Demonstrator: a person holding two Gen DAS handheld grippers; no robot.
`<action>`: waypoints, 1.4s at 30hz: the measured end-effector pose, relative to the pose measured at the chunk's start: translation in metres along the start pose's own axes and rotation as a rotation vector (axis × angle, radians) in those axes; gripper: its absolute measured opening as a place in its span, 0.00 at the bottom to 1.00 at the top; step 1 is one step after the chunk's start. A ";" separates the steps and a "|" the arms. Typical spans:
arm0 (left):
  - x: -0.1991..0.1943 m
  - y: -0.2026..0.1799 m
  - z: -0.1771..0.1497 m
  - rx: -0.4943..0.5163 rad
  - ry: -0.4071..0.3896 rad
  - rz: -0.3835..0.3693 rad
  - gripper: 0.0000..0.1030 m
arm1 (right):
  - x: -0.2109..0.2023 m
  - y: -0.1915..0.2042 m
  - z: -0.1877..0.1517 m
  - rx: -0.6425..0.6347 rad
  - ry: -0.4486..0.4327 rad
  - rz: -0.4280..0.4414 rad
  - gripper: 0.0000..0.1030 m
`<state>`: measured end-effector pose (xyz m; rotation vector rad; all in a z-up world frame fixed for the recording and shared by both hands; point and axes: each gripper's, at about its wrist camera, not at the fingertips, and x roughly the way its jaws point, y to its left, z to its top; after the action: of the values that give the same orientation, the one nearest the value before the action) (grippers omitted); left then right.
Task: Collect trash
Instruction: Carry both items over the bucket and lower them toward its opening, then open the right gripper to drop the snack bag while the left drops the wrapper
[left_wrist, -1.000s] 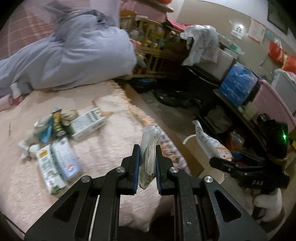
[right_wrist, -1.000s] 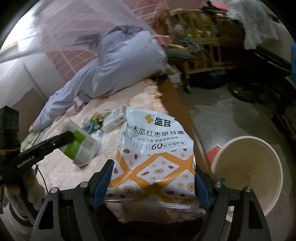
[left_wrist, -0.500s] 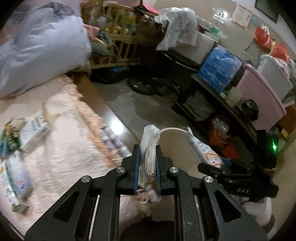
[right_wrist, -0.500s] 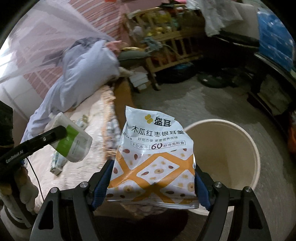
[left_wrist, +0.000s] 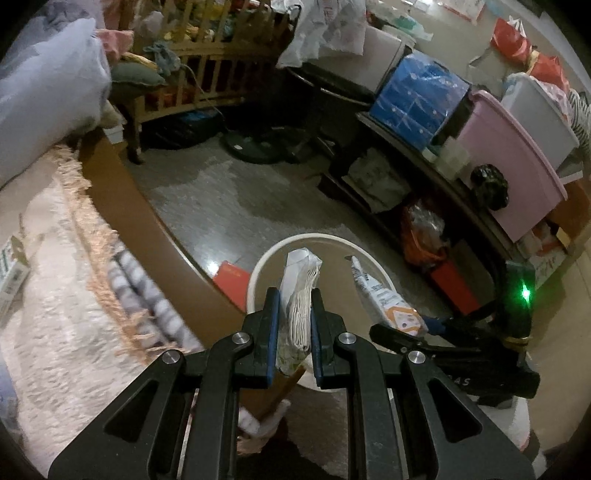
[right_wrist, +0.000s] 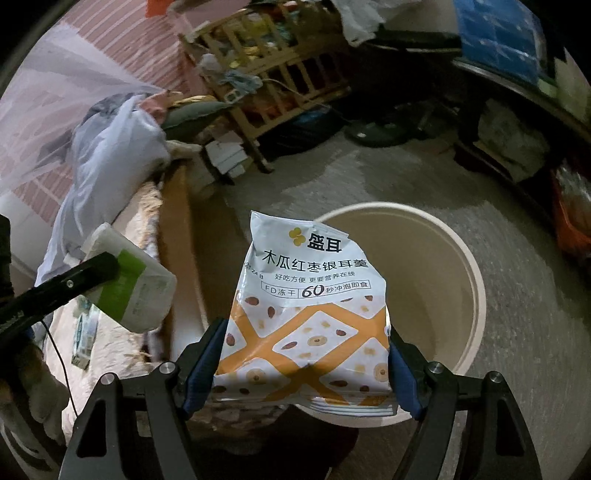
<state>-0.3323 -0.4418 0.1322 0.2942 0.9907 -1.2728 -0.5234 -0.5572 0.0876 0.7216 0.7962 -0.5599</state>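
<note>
Cream plastic bin (right_wrist: 458, 258): stands on the grey floor just beside the bed edge, mouth open upward; its inside looks bare as far as the right view reaches (the near wall is hidden behind the pouch).
Snack pouch (right_wrist: 306, 306): white and orange foil, upright, over the near rim of the bin. Likely light and crinkly, with a slick skin; its side seams look like the stiffest place to pinch.
Right gripper (right_wrist: 306, 373): jaws stand wide, blue pads pressed on the pouch's two side edges near its bottom. The grip looks secure.
Tissue pack (left_wrist: 299, 295): soft white and green wrapper, squashed thin, standing up above the bin. Probably almost weightless and yielding, so a mid-body pinch suits it.
Left gripper (left_wrist: 293, 332): clamped nearly closed on the pack's lower half.
Leftover cartons (right_wrist: 83, 332): on the pink blanket, well apart from the bin, not yet collected.
Right view only: the pouch's printed face, the bin's full mouth, the pack's green side.
Left view only: the pouch edge-on (left_wrist: 384, 295) over the bin, a red box (left_wrist: 231, 278) on the floor touching the bin, the shelf of storage tubs (far side of the room).
</note>
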 end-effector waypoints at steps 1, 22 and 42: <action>0.004 -0.002 0.001 0.000 0.005 -0.004 0.12 | 0.003 -0.005 -0.001 0.013 0.006 -0.001 0.75; 0.035 -0.008 0.000 -0.016 0.029 -0.087 0.27 | 0.024 -0.033 -0.005 0.095 0.053 -0.036 0.76; -0.022 0.021 -0.022 0.020 -0.049 0.099 0.28 | 0.010 0.024 -0.013 -0.038 0.040 -0.019 0.79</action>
<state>-0.3232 -0.4062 0.1291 0.3225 0.9109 -1.1951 -0.5066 -0.5341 0.0823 0.6928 0.8490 -0.5479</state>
